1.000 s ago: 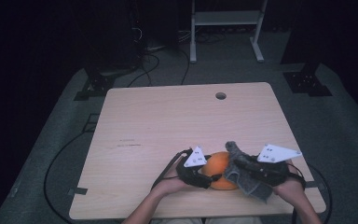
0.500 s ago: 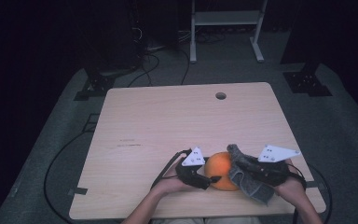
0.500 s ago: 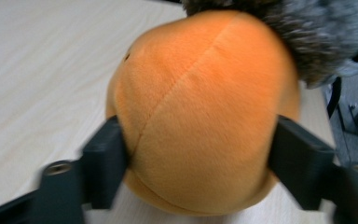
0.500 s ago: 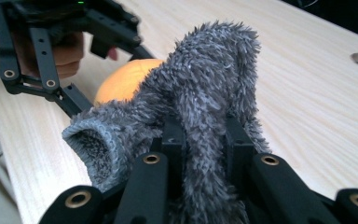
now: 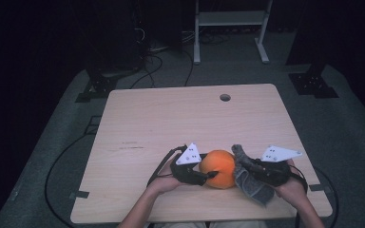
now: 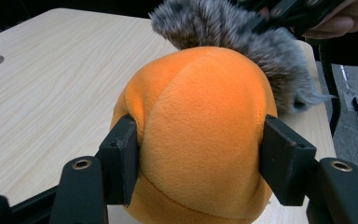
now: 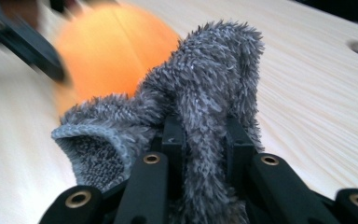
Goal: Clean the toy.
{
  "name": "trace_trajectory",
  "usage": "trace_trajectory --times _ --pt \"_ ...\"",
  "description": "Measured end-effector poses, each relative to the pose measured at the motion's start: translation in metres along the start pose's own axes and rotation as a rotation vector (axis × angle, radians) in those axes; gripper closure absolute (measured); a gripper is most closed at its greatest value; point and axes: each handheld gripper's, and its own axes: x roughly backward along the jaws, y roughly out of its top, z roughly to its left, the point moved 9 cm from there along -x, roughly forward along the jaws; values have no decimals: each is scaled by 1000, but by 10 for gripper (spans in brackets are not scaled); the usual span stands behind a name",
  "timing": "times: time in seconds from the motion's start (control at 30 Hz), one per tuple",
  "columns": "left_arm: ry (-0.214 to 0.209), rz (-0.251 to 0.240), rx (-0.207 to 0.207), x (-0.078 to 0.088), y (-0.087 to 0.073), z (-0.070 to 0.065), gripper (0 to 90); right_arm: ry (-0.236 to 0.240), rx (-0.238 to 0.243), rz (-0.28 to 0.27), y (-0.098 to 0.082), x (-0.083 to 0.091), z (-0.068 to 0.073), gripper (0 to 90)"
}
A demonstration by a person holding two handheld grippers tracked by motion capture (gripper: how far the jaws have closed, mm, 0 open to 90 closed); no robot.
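An orange plush ball (image 5: 221,167) sits near the table's front edge, between my two grippers. My left gripper (image 5: 212,175) has just been closing and now has the ball (image 6: 200,121) between its jaws. Both pads (image 6: 121,154) press into the ball's sides. My right gripper (image 5: 248,166) is shut on a grey fuzzy cloth (image 5: 253,184). The cloth (image 7: 214,74) stands up between its jaws (image 7: 205,135) and hangs below them, and its tip touches the ball's right side. In the left gripper view the grey cloth (image 6: 228,28) lies over the ball's far top.
The light wooden table (image 5: 171,118) has a round cable hole (image 5: 225,97) at the back. Its front edge runs just below both hands. Cables trail across the dark floor (image 5: 62,156) at the left, and a white stand (image 5: 230,28) is behind the table.
My left gripper has shifted a little to the left and away from the front edge, and the ball has moved with it. The right gripper and cloth have barely moved.
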Motion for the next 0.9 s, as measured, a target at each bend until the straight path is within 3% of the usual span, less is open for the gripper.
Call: trace_trajectory --times 0.1,0.2,0.27,0.37,0.43,0.5,0.63,0.73,0.87,0.9 --pt "-3 -6 7 3 3 0 368 -21 -20 6 -4 4 -5 743" --pt "10 -10 -6 6 10 -2 368 41 -26 -113 25 16 11 743" --pt "21 -5 -18 7 11 -3 366 63 -6 -147 38 16 23 742" --pt "25 37 -22 2 0 -1 342 44 -9 -91 26 0 19 743" --pt "-12 23 -11 -1 -3 -3 270 47 -22 -50 10 -10 17 744" --pt "-16 -20 21 3 1 3 190 59 -46 -47 4 -10 15 744" --pt "-30 14 81 -6 -10 9 77 63 -53 -46 2 -9 13 743" --pt "-56 -9 93 -15 -14 4 107 44 -57 -26 -3 -11 6 741" --pt "-8 -34 45 -11 -4 0 296 -15 -82 35 -18 -9 -11 741" --pt "-3 -37 36 -8 -1 -1 316 -23 -87 24 -15 -4 -13 742"
